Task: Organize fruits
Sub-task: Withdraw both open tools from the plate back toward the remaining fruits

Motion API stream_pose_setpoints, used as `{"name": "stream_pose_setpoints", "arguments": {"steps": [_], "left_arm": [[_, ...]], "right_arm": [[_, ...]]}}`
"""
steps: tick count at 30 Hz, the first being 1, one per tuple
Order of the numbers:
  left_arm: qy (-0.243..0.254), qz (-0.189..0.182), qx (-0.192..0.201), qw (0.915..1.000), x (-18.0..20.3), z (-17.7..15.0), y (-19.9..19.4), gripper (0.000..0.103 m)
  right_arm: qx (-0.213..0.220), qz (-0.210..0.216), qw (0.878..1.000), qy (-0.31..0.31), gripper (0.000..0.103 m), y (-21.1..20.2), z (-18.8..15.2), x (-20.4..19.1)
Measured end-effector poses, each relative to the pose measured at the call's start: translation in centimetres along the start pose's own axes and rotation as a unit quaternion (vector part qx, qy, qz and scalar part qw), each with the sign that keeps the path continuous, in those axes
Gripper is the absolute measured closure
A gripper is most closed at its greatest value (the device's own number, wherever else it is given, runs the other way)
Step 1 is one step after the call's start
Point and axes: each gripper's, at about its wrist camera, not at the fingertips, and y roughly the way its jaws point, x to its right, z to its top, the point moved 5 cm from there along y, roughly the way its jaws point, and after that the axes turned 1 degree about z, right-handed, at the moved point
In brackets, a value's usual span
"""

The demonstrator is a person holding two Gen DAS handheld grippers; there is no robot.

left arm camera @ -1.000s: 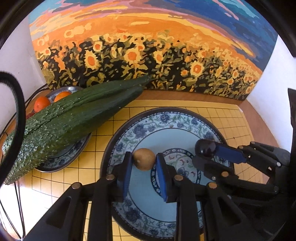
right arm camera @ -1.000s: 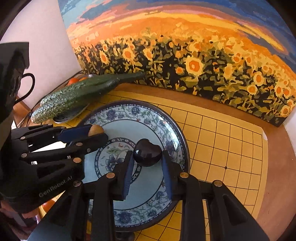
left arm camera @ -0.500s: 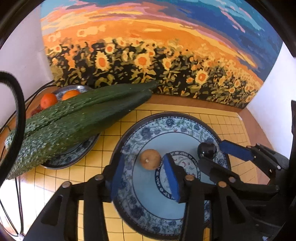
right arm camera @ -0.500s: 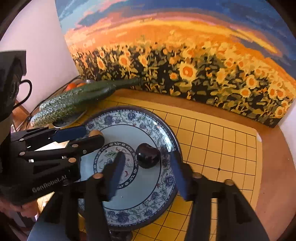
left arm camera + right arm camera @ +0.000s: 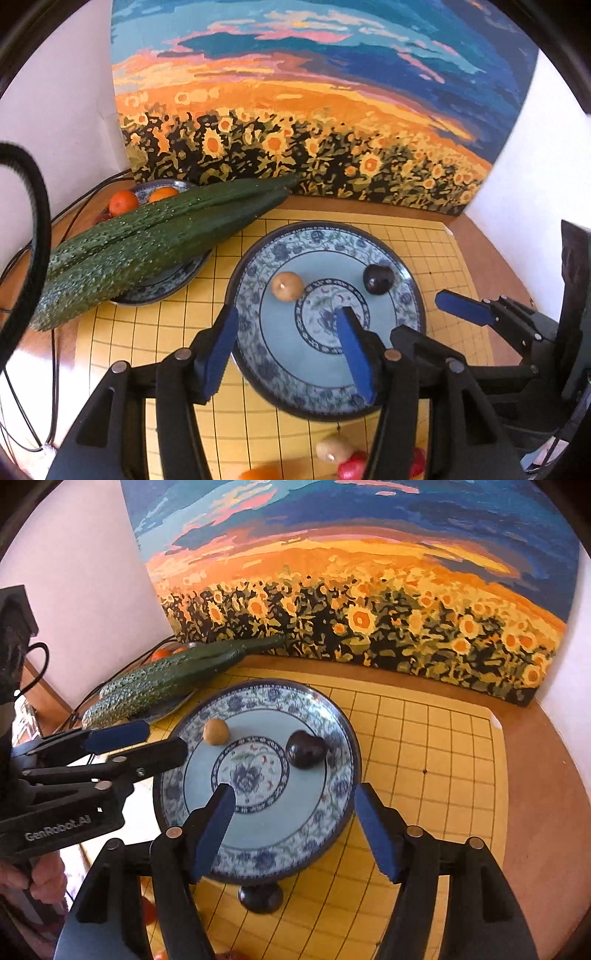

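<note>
A blue patterned plate stands on the yellow grid mat. On it lie a small tan round fruit at the left and a dark purple fruit at the right. My left gripper is open and empty, raised over the plate's near left side. My right gripper is open and empty, above the plate's near edge, and also shows in the left wrist view. More small fruits lie on the mat before the plate.
Two long cucumbers lie across a second patterned plate at the left, with oranges behind. A sunflower painting stands along the back. Black cables hang at the left.
Both grippers opened wide, let go of the tan and the dark fruit on the plate, and drew back and up from them.
</note>
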Motion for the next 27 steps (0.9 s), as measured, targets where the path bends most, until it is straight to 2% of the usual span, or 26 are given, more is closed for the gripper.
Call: {"name": "stream_pose_setpoints", "arguments": {"steps": [17,27], "left_arm": [[-0.015,0.003,0.008,0.9998,0.0,-3.3,-4.5,0.045],[-0.024,0.010,0.000,0.9997,-0.4,-5.8,-6.8,0.044]], "right_arm": [[0.005,-0.003,1.000,0.008,0.034,-3.8,-3.1,-0.8],[0.017,0.013,1.000,0.010,0.034,-5.6,-5.0,-2.4]]}}
